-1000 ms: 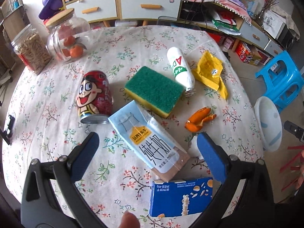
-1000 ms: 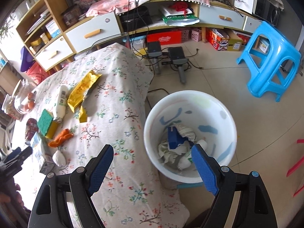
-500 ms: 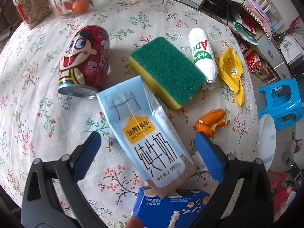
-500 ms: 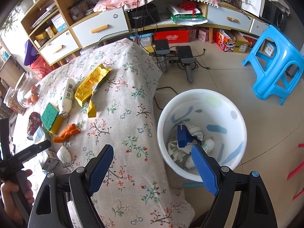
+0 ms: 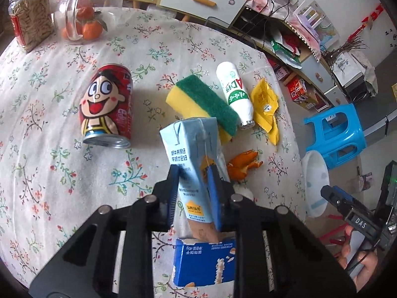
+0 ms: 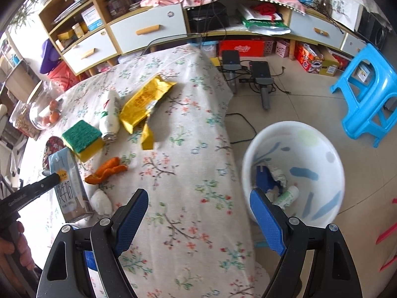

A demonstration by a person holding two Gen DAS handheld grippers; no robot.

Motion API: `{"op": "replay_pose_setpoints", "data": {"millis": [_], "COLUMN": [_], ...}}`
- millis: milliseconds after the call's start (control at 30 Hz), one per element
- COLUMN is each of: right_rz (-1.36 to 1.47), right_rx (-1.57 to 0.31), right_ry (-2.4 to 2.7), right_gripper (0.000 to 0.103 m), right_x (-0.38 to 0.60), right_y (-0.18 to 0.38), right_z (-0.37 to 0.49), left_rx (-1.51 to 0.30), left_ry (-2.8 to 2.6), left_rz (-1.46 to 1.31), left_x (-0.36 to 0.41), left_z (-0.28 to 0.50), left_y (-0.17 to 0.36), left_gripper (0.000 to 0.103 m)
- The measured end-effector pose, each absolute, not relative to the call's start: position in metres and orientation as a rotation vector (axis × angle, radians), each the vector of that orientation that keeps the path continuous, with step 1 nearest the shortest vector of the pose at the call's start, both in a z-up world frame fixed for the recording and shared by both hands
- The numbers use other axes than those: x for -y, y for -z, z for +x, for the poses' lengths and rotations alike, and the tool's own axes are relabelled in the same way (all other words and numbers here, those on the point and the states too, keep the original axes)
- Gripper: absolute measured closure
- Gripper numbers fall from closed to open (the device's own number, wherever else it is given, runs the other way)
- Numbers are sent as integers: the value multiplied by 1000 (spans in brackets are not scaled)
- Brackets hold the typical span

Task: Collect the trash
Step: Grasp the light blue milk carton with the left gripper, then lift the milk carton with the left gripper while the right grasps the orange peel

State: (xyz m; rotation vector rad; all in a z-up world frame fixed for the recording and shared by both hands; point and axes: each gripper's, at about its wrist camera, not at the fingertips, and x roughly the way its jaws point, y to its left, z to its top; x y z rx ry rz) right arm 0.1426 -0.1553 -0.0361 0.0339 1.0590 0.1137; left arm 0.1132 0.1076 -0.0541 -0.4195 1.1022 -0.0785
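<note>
Left gripper (image 5: 193,186) is clamped on the milk carton (image 5: 192,164), blue pads pressed on both side faces about mid-length. Carton points to 12 o'clock from the jaws, spout end tilted up, brown base end at 6 o'clock resting against the blue box (image 5: 204,260). Whether the carton is clear of the table (image 5: 49,173) can't be told from the left view. In the right view the carton (image 6: 67,186) looks close to the cloth at the table's near-left edge.

Around the carton, left view:
- can (image 5: 106,106) on its side at 10 o'clock, well apart
- sponge (image 5: 203,104), green face up, at 12 o'clock, partly hidden behind the carton tip
- white bottle (image 5: 235,94) lying at 1 o'clock, just beside the sponge
- yellow wrapper (image 5: 264,104) touching the bottle's far side
- orange peel (image 5: 244,165) at 3 o'clock, near the right pad
- white wad (image 5: 244,193) just below the peel

Right gripper (image 6: 198,219) has its jaws spread wide, nothing between them. It hovers over the table edge, with the bin (image 6: 320,149) on the floor at its 1 o'clock. Bin already contains crumpled paper, a blue box piece and a small bottle. Blue stool (image 6: 367,94) beyond the bin at 2 o'clock.

Two jars (image 5: 79,15) at the table's far-left edge, one with oranges.
</note>
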Motion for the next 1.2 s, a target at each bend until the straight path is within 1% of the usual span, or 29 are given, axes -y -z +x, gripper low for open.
{"op": "replay_pose_setpoints", "data": {"millis": [33,133,167,200,267,300,367,533,600,633,667,767,967,1200], "right_rz": [29,6,0,-2,-2,0,4,24,34,43,48,49,50,43], "right_rx": [-1061,-1065,-1065,-1067,-1072,-1075,-1079,-1088,-1097,-1105,-1109,-1119,-1122,-1158], "right_ry": [-121,-141,-146,-150,-155,-156,-154,-135,-135,-137,-138,-148,-180,-247], "right_gripper": [18,18,18,18,18,18,18,18,18,18,17,17,18,18], "right_x": [150,132,127,124,119,118,116,120,121,121,120,115,94,57], "right_y": [37,40,41,42,44,45,47,51,53,55,55,57,60,75], "right_z": [144,147,149,150,152,154,156,161,162,163,163,164,171,182], "left_rx": [-1102,-1115,-1140,-1162,-1206,-1209,-1213,-1252,-1262,-1247,-1243,-1231,-1172,-1104], "left_ry": [84,119,122,113,73,54,50,11,7,6,24,73,115,108], "left_rz": [-422,-429,-418,-413,-417,-433,-450,-393,-399,-386,-388,-431,-459,-454], "left_x": [-108,-109,-107,-106,-105,-105,-102,-84,-80,-78,-78,-85,-106,-128], "left_z": [113,114,117,119,121,121,125,138,140,139,139,136,118,97], "left_y": [55,58,61,64,71,73,75,89,94,92,90,85,65,45], "left_gripper": [84,84,81,75,30,25,25,25,26,31,34,37,39,39]}}
